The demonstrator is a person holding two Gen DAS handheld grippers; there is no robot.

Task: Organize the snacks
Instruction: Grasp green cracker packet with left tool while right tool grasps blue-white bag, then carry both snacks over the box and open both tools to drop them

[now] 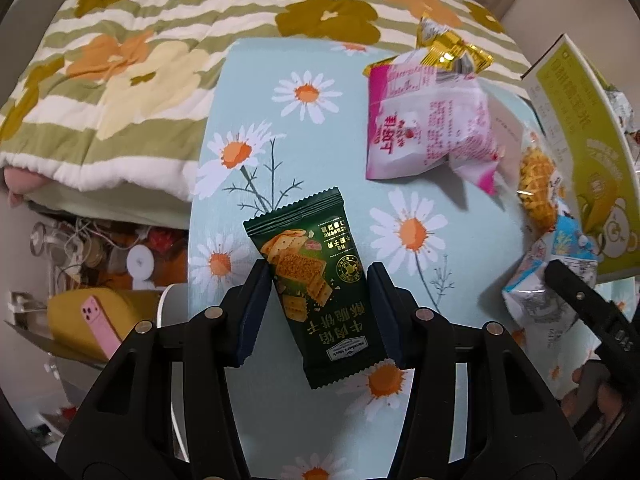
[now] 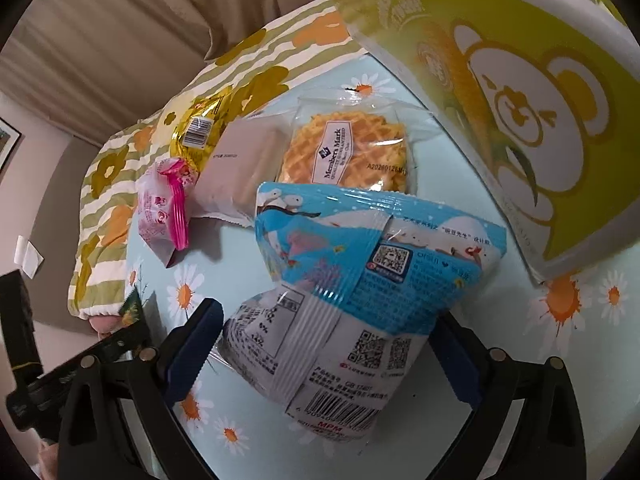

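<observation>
A: Where is the green cracker packet (image 1: 316,286)?

B: On the daisy tabletop (image 1: 320,140), lengthwise between the pads of the left hand-held gripper (image 1: 320,312), which pinch its long edges.

A: And the right hand-held gripper (image 2: 320,348)?

B: Spread wide around the blue-and-white bag (image 2: 352,304), not yet squeezing. The yellow box (image 2: 540,120) sits just beyond, nearer this hand.

Bare daisy-print tabletop (image 1: 352,184) lies open beyond the green cracker packet (image 1: 316,292) up to the pink snack bag (image 1: 424,120), while to the right the waffle packet (image 2: 348,152), blue-and-white snack bag (image 2: 360,280) and tilted yellow-green corn box (image 2: 520,112) crowd together, leaving little room between them.
</observation>
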